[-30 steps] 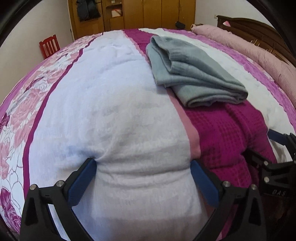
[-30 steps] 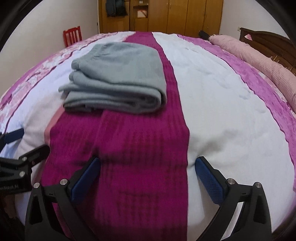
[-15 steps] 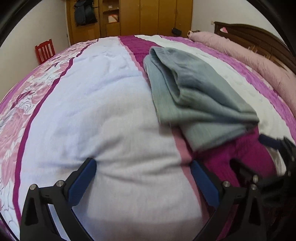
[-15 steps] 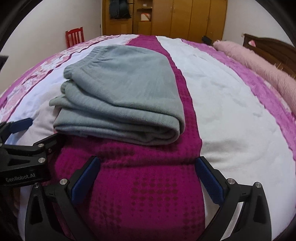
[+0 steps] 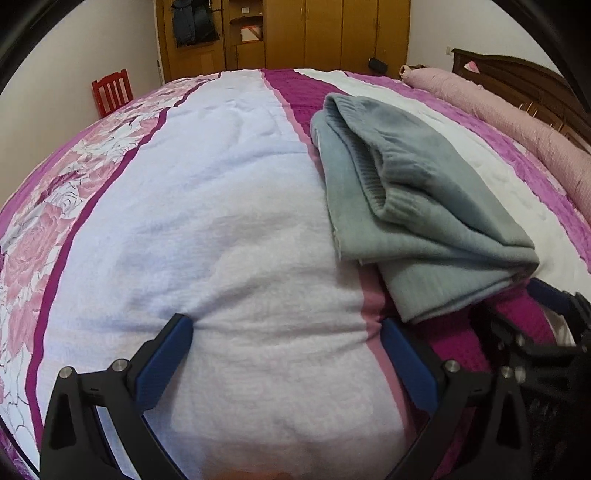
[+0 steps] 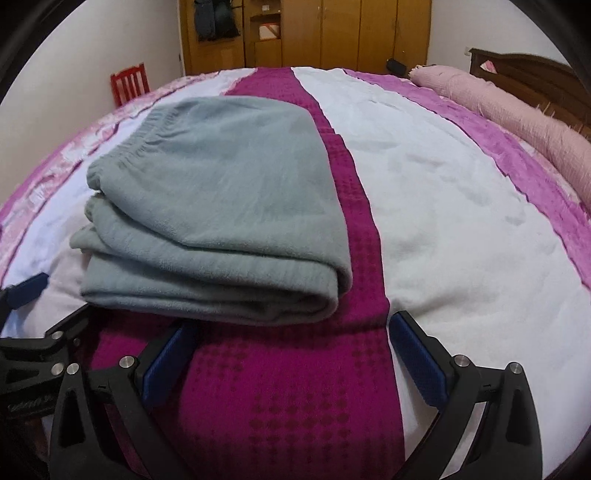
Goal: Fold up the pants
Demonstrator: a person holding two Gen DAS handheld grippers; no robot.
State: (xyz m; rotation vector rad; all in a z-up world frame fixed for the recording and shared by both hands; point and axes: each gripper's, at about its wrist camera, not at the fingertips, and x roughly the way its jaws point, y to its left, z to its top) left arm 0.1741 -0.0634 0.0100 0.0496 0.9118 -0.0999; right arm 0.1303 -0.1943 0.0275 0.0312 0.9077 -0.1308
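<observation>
Grey pants lie folded in a thick stack on the bed, waistband to the far left. They also show in the left wrist view, to the right. My right gripper is open and empty, its fingertips just short of the stack's near folded edge. My left gripper is open and empty over the white stripe of the bedspread, left of the pants. The right gripper's fingers show at the left view's right edge, and the left gripper's fingers at the right view's left edge.
The bedspread has white, magenta and floral pink stripes. A rolled pink blanket lies along the dark wooden headboard at the right. A red chair and a wooden wardrobe stand beyond the bed.
Both grippers have moved forward towards the folded pants, which now look larger and closer in both views. Both grippers stay open.
</observation>
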